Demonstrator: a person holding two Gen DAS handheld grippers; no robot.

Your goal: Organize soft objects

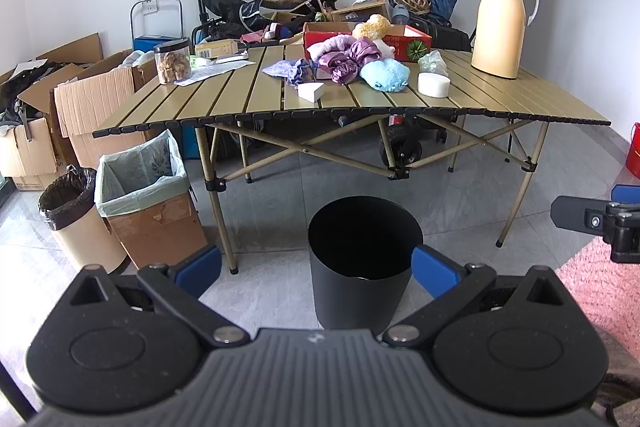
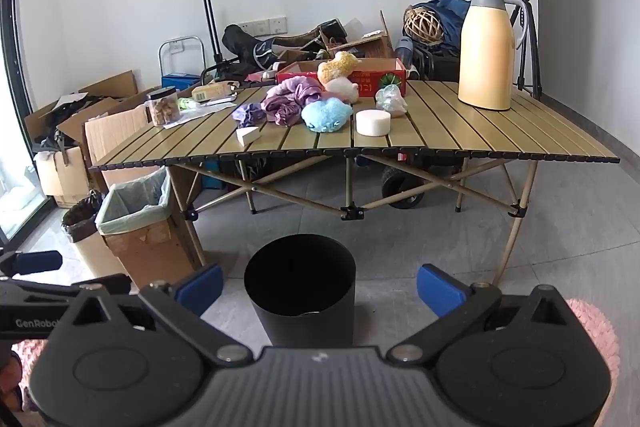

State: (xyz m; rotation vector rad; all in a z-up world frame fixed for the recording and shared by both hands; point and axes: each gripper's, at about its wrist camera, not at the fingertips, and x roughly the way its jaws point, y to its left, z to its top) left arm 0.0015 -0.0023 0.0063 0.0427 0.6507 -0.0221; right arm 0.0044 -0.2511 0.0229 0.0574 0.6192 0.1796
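A heap of soft things lies mid-table: a blue plush (image 1: 385, 75) (image 2: 326, 113), purple satin cloth (image 1: 348, 61) (image 2: 290, 99), a lilac cloth (image 1: 286, 69), a yellow plush (image 1: 373, 26) (image 2: 338, 65), a round white sponge (image 1: 433, 83) (image 2: 373, 123) and a white wedge sponge (image 1: 311, 91) (image 2: 248, 135). A black bin (image 1: 365, 263) (image 2: 301, 293) stands on the floor in front of the table. My left gripper (image 1: 316, 269) is open, far below the table, with the bin between its fingers' line of sight. My right gripper (image 2: 319, 289) is open too, equally far back.
The folding slat table (image 1: 500, 99) (image 2: 480, 135) also carries a cream thermos (image 1: 502, 23) (image 2: 486, 47), a snack jar (image 1: 173, 61), a red box (image 1: 412, 43) and papers. Two lined bins (image 1: 140, 183) and cardboard boxes (image 1: 84, 103) stand left. A pink rug (image 1: 600, 283) lies right.
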